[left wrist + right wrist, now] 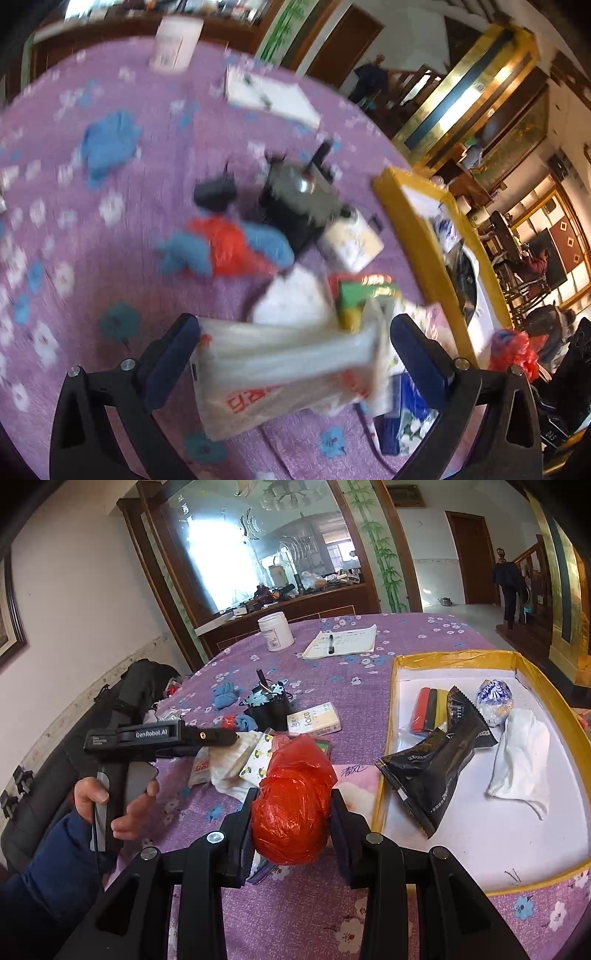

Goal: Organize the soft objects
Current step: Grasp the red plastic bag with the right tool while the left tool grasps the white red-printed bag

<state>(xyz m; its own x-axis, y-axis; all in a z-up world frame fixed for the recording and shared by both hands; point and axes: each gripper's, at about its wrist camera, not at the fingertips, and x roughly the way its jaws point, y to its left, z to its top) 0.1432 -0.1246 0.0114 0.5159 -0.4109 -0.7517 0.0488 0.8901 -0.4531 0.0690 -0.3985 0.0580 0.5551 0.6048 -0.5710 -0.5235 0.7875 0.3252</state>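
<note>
My right gripper (293, 801) is shut on a crumpled red plastic bag (291, 812), just above the purple flowered tablecloth and left of the gold-rimmed tray (461, 653). The tray holds a black snack packet (436, 760), a white cloth (521, 760), a blue-and-white wrapped ball (495, 698) and a red, black and yellow packet (428, 709). My left gripper (295, 332) stands wide open over a clear plastic bag with red print (280, 365), which lies between its fingers; the view is blurred. In the right wrist view a hand holds the left gripper (221, 736) over that pile.
On the cloth lie a blue rag (110, 144), a blue cloth with a red bag (229, 247), a black motor-like device (267, 705), a tissue pack (314, 720), a pink tissue pack (356, 775), a white jar (276, 631) and a notebook with pen (340, 640). A black bag (140, 686) sits left.
</note>
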